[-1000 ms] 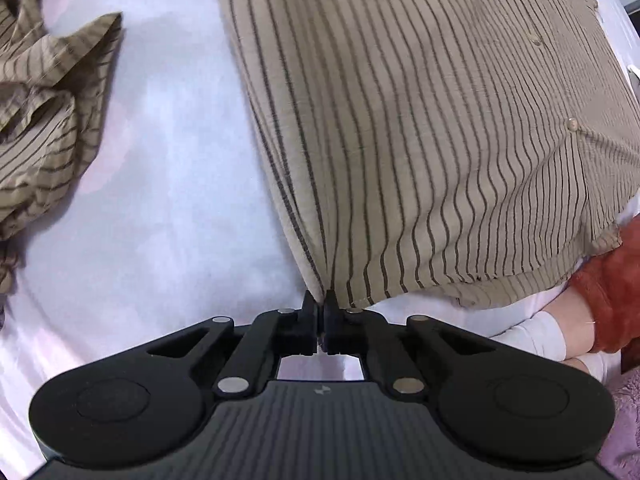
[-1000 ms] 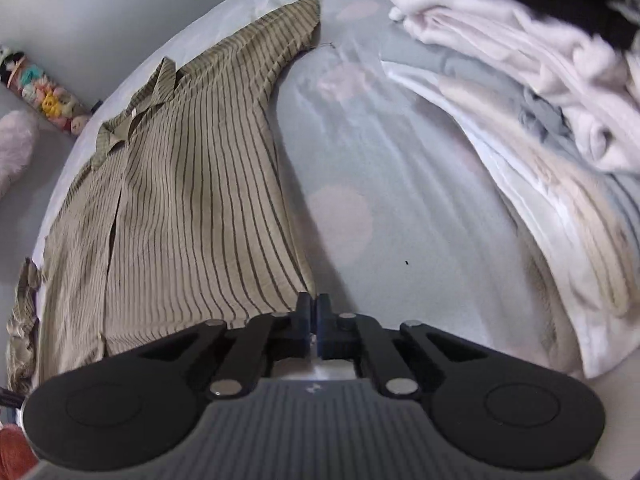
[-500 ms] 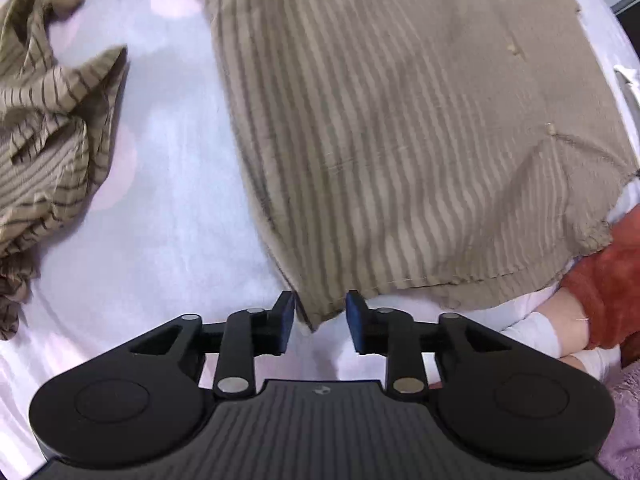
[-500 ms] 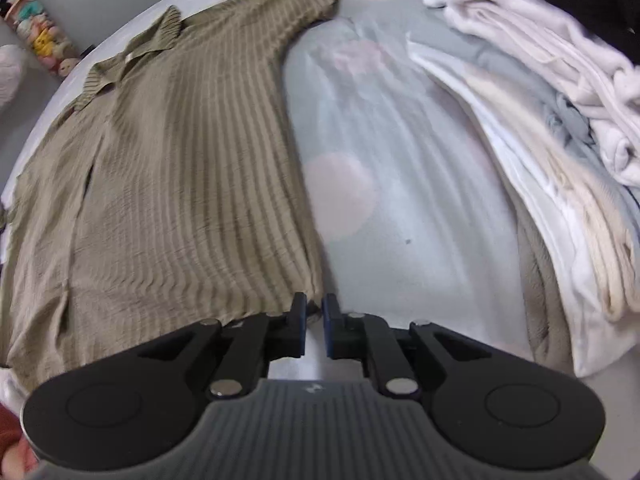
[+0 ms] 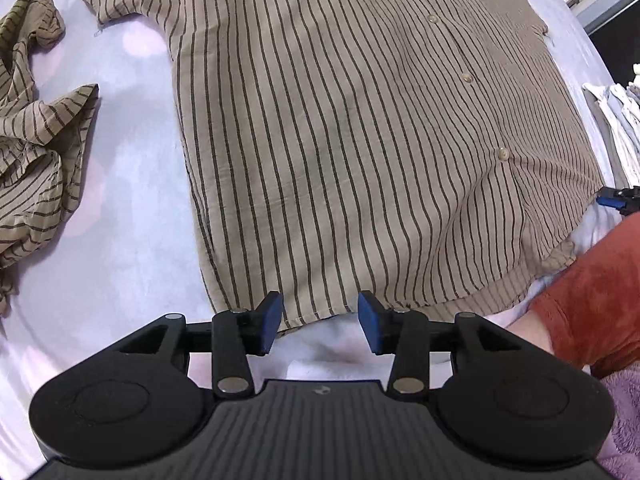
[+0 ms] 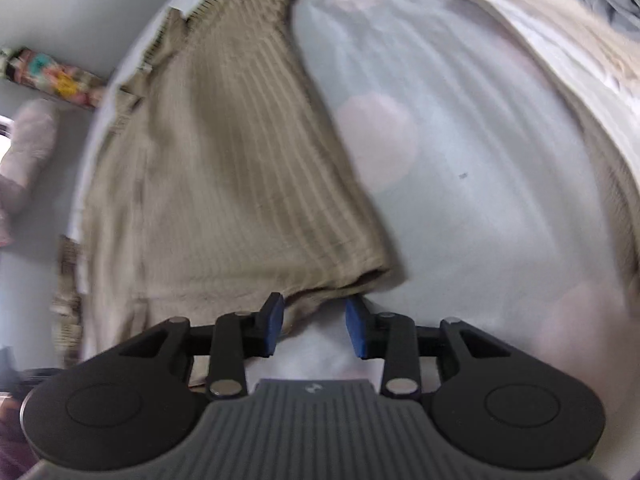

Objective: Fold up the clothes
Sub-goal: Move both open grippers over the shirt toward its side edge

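Striped shirt (image 5: 360, 140), spread flat and button-side up on the bed sheet (image 5: 132, 220) so its edges lie ready for folding; your left claw (image 5: 318, 326) and right claw (image 6: 314, 326) both gape wide at its hem, gripping nothing.

Bare pale sheet (image 5: 132, 216) open between flat tan striped button shirt (image 5: 360, 140) and crumpled striped garment (image 5: 36, 148); stacked white and beige folded laundry (image 6: 560, 60) blocks right side, rust-red sleeve (image 5: 592, 292) near hem
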Available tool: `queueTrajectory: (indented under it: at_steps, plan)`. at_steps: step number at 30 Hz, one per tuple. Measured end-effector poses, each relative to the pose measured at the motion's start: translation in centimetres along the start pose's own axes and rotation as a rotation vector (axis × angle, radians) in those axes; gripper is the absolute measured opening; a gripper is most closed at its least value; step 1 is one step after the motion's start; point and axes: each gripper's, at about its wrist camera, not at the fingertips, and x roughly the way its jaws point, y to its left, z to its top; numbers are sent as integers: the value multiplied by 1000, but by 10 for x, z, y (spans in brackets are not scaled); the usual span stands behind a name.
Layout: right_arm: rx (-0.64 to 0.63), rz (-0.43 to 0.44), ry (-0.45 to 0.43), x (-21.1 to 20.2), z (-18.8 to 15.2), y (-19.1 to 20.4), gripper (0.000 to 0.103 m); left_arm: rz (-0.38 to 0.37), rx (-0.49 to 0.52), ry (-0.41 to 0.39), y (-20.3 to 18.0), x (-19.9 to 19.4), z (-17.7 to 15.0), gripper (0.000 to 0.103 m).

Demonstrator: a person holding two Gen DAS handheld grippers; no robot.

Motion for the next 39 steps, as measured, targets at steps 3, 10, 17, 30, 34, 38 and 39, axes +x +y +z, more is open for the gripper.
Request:
queueTrajectory:
  at_steps: [3,10,17,30,34,38,39]
  plan:
    - [25,67,18,14,1,-1,28,4,0,-15,-3,-2,-1,40]
    - [-65,46,61,20,-13,10,2,9,-28,-70,-11,-16,-2,40]
    - [-68,47,13,-7,-24,4,4,39,-104,-156,-3,-36,0,40]
    - [-272,-69,-282,-78,-19,78,41,127,-177,-326,32,-123,-16,40]
    - [-322,-122,-353,-64,-17,117,54,177,-174,-380,42,-150,-17,40]
    - [-399,-241,-397,-52,-16,142,60,196,-184,-413,55,-163,-14,40]
    - [-403,-255,-407,-51,-17,144,60,199,-186,-418,58,-164,-13,40]
